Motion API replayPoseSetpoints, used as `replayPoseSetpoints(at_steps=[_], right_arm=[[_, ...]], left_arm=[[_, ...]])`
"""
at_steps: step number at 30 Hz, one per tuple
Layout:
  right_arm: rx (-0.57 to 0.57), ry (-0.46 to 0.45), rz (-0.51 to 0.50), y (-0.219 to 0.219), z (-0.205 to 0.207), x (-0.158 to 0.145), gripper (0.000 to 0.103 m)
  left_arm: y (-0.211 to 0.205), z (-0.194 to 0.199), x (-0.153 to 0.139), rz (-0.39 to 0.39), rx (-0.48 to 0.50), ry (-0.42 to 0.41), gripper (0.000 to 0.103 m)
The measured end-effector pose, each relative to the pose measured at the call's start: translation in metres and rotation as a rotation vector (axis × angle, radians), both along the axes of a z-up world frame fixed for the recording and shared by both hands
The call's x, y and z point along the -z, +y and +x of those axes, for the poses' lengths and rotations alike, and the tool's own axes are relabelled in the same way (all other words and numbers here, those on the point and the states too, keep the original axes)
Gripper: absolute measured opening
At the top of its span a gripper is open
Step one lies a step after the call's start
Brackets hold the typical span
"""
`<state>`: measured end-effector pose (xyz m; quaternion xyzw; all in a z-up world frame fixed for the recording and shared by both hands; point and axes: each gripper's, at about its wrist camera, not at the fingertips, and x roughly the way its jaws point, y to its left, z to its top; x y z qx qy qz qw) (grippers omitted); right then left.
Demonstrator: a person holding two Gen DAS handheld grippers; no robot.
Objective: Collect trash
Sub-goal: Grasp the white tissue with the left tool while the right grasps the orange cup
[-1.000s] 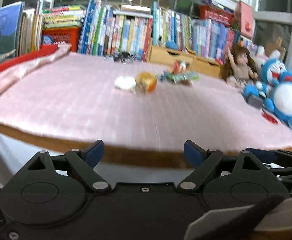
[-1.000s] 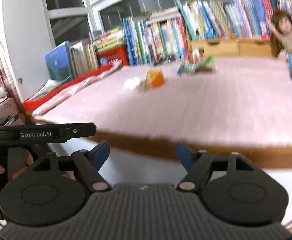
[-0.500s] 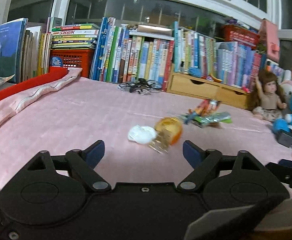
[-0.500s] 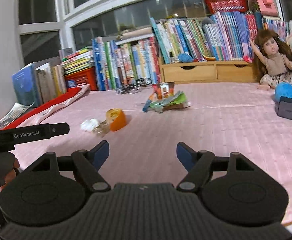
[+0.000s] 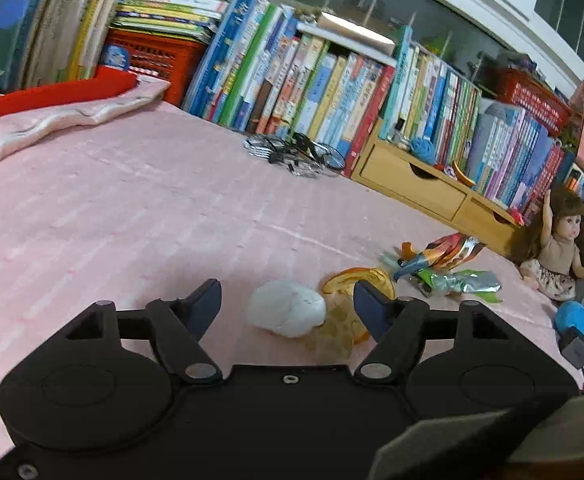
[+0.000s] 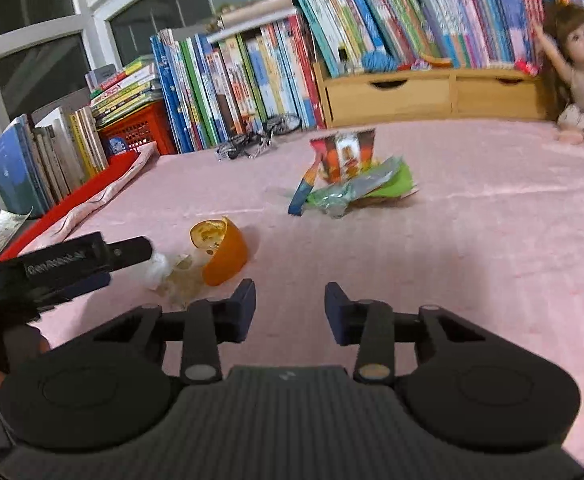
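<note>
While a crumpled white tissue (image 5: 288, 314) is lying on the pink bedspread (image 5: 132, 216), touching a clear wrapper (image 5: 332, 334) and an orange peel (image 5: 362, 280), the left gripper (image 5: 288, 300) is closing its jaws around the tissue without yet pressing it. Just beyond, a heap of snack wrappers (image 6: 352, 180) is sitting mid-bed. The right gripper (image 6: 290, 310) is hovering over bare bedspread near the peel, its jaws narrowing on nothing. Books (image 5: 312, 76) and a doll (image 5: 560, 244) are lining the far edge.
</note>
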<state>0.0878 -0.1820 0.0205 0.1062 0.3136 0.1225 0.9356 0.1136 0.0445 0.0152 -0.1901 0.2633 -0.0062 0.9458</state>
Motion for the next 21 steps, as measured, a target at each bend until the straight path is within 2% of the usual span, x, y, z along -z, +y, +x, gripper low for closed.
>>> replayPoseSetpoints(at_steps=[2,4,5,10,17,21], right_arm=[[0.000,0.008,0.006,0.003,0.004,0.002,0.045],[-0.005,0.010,0.005,0.005,0.006,0.004,0.046],[-0.008,0.011,0.008,0.006,0.008,0.004,0.046],[-0.012,0.011,0.055,0.008,0.024,0.003,0.049],[-0.006,0.042,0.152,0.028,0.062,0.006,0.051],[0.006,0.082,0.121,0.042,0.082,0.012,0.050]], left_arm=[[-0.003,0.011,0.006,-0.011,0.004,0.027,0.062],[-0.004,0.019,0.012,-0.038,0.004,0.063,0.033],[-0.003,0.022,0.014,-0.053,0.005,0.077,0.033],[0.000,0.005,0.009,-0.050,0.008,0.017,0.031],[0.014,-0.032,-0.014,0.003,-0.036,-0.072,0.032],[0.019,-0.046,-0.022,0.027,-0.034,-0.090,0.032]])
